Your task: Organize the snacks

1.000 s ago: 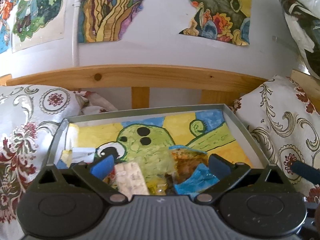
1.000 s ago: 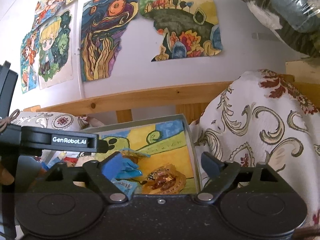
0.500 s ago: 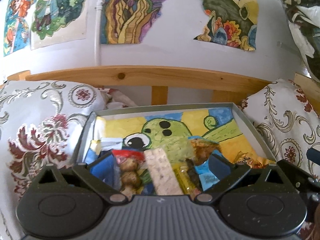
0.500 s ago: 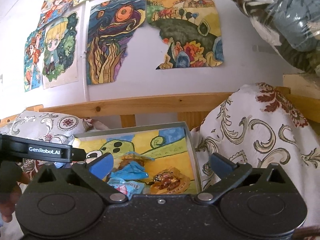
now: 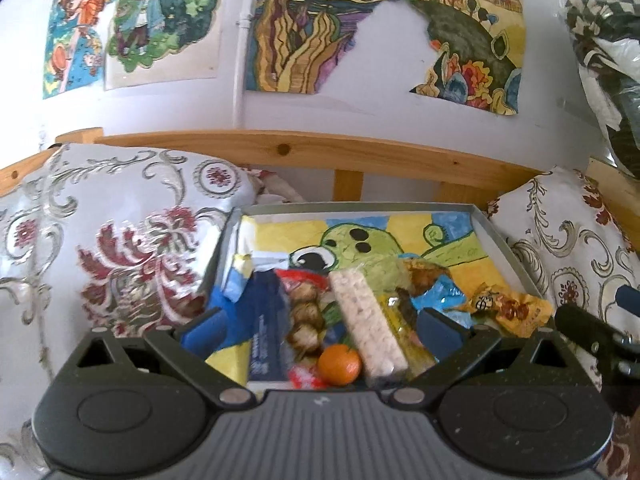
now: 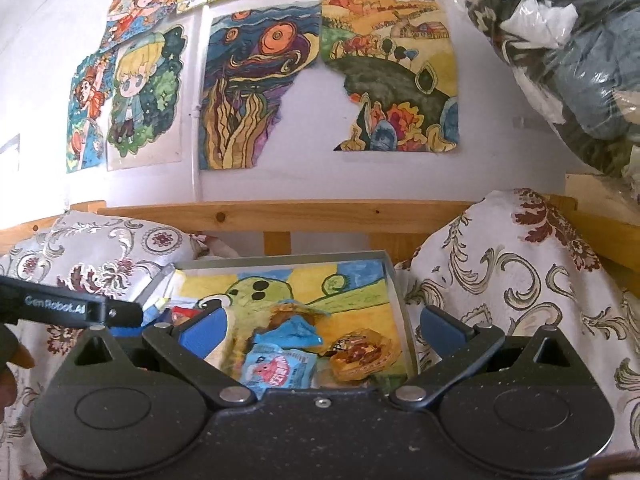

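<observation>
Left wrist view shows the snacks piled at the near left of the tray (image 5: 504, 240), which sits between two cushions against a wooden rail. A pale rice bar (image 5: 368, 316) lies with its long axis running from the near edge back and slightly left, straight ahead of the left gripper (image 5: 320, 324) and inside the span of its fingers. Just beside it are an orange (image 5: 339, 365) at its near left, a skewer pack (image 5: 306, 316) and a dark blue pack (image 5: 266, 336) further left, and a yellow pack (image 5: 404, 332) on its right. An orange wrapper (image 5: 508, 310) lies apart, toward the tray's right wall.

Both grippers are spread wide and hold nothing. The right gripper (image 6: 320, 330) faces the tray's right half, where a blue pouch (image 6: 280, 368) and that wrapper lie ahead of it.

My judgement: the left gripper is nearer the bar, and its fingers already straddle the bar across its narrow width, so a forward, downward reach should suit.
</observation>
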`<state>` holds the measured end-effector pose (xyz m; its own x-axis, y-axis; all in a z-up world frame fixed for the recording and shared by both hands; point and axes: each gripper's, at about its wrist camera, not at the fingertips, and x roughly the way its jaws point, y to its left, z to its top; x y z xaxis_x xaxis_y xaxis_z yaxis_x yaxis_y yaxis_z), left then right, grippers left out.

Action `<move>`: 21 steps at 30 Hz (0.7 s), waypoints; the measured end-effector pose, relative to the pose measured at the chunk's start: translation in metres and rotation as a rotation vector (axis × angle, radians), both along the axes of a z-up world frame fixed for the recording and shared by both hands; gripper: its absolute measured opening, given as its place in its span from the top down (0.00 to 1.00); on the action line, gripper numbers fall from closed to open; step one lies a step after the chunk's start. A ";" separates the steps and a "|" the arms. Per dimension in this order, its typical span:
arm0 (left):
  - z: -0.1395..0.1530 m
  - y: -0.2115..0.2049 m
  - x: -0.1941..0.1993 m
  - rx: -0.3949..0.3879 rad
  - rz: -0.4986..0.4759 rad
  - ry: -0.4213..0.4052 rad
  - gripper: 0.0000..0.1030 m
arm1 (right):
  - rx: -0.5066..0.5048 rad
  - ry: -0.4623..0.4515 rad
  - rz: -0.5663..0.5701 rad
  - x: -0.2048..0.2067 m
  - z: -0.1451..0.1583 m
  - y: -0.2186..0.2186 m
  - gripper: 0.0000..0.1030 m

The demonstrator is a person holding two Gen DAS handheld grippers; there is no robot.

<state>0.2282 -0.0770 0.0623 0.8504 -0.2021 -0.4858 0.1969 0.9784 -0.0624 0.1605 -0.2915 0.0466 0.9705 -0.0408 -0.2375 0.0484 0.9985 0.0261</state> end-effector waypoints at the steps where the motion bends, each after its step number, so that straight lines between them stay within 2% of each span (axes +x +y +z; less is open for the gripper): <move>1: 0.001 0.003 -0.004 0.001 0.005 0.000 0.01 | 0.000 -0.001 0.002 -0.003 0.001 0.001 0.01; 9: 0.013 0.025 -0.030 -0.014 0.043 -0.022 0.01 | -0.011 -0.007 0.009 -0.026 0.007 0.011 0.01; 21: 0.014 0.038 -0.063 -0.043 0.065 -0.011 0.00 | -0.013 -0.018 0.021 -0.056 0.014 0.021 0.01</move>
<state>0.1650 -0.0390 0.0766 0.8678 -0.1669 -0.4681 0.1340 0.9856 -0.1030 0.1045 -0.2705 0.0610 0.9753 -0.0230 -0.2199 0.0266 0.9996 0.0135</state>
